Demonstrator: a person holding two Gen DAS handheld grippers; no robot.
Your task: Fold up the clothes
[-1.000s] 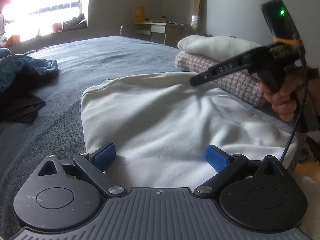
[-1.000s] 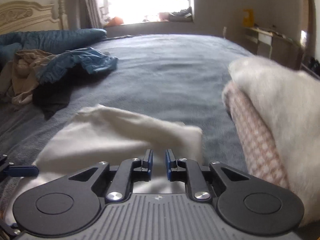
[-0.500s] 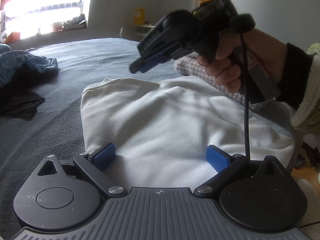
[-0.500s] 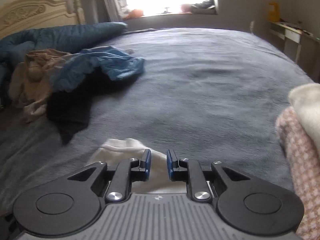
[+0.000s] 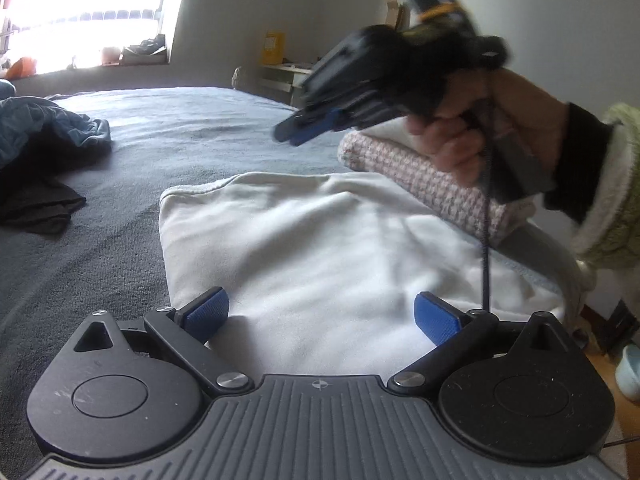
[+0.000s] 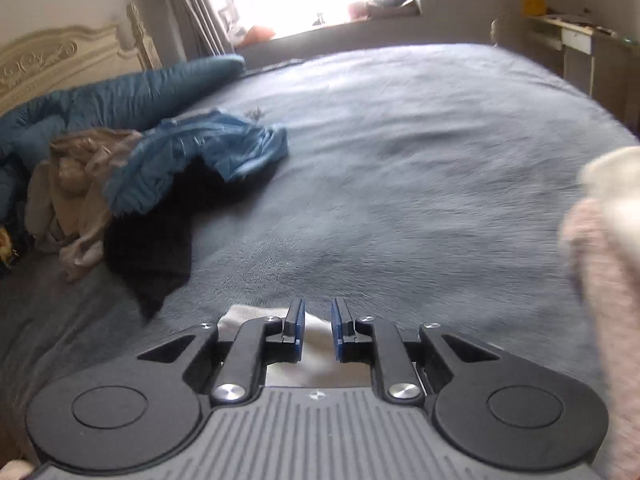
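Left hand-held gripper [image 5: 320,316] wide over white garment [image 5: 320,248]; right hand-held gripper [image 6: 318,330] narrow, empty, above its far edge.

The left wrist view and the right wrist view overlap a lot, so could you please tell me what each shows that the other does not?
Only the left wrist view shows the right hand holding the right hand-held gripper in the air, and the whole folded white garment.

Only the right wrist view shows the cream headboard, the teal duvet and the beige garment.

Both show the grey bed cover, the crumpled blue garment and the folded stack.
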